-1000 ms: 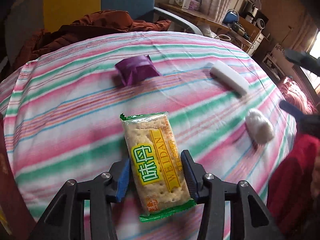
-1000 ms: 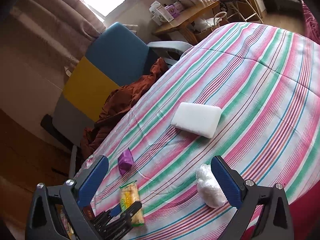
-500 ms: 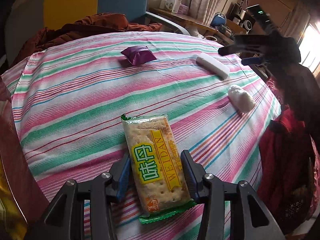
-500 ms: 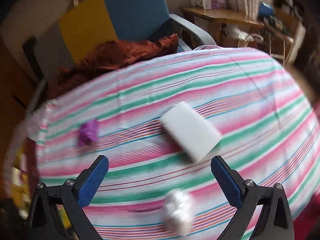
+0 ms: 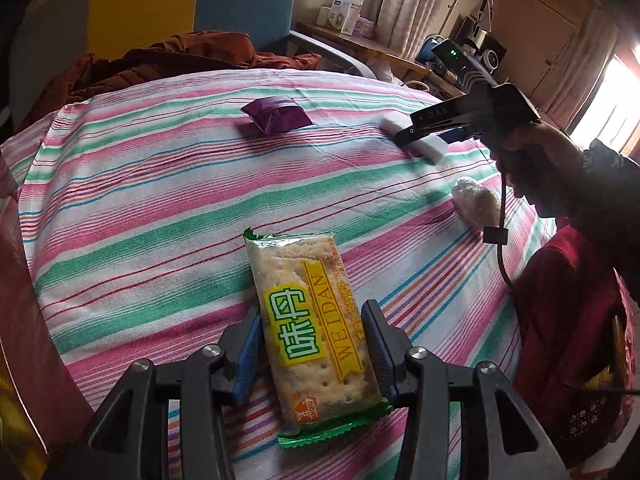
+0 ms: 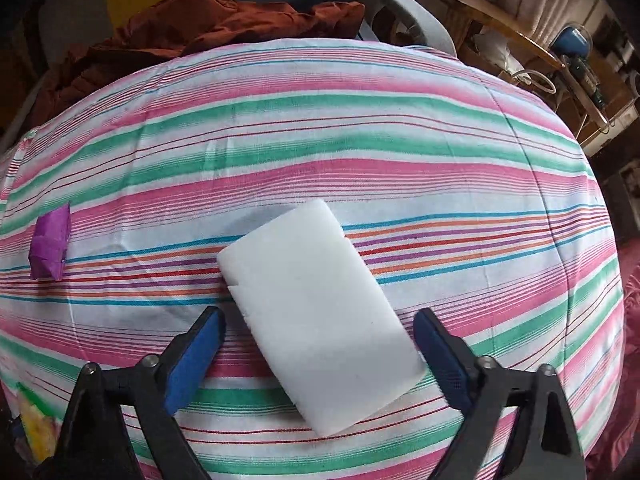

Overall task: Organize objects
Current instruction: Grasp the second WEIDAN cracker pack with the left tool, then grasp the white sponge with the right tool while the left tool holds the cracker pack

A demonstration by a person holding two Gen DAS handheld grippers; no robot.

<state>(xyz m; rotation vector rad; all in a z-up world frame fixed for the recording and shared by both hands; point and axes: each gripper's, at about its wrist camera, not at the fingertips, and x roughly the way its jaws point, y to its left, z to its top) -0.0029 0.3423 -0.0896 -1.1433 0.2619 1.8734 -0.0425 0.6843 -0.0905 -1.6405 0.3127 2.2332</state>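
Note:
My left gripper [image 5: 314, 320] is shut on a cracker packet [image 5: 310, 320] with a green and yellow label, held just above the striped cloth [image 5: 160, 208]. My right gripper [image 6: 318, 330] is open and straddles a white sponge block [image 6: 320, 304] lying on the cloth; its pads stand apart from the block's sides. In the left wrist view the right gripper [image 5: 412, 134] sits over the white block [image 5: 428, 146]. A purple packet [image 5: 276, 114] lies at the far side, also in the right wrist view [image 6: 50, 248]. A white crumpled bag [image 5: 474, 200] lies at the right.
The striped cloth covers a rounded table. A brown garment [image 5: 168, 56] lies on a blue and yellow chair [image 5: 240, 0] behind it. A wooden desk [image 5: 372, 44] with boxes stands at the back right. A red cloth [image 5: 572, 328] hangs at the right edge.
My right gripper has come down and forward over the white block, which now lies between its open jaws. My left gripper still holds the cracker packet, pulled back slightly.

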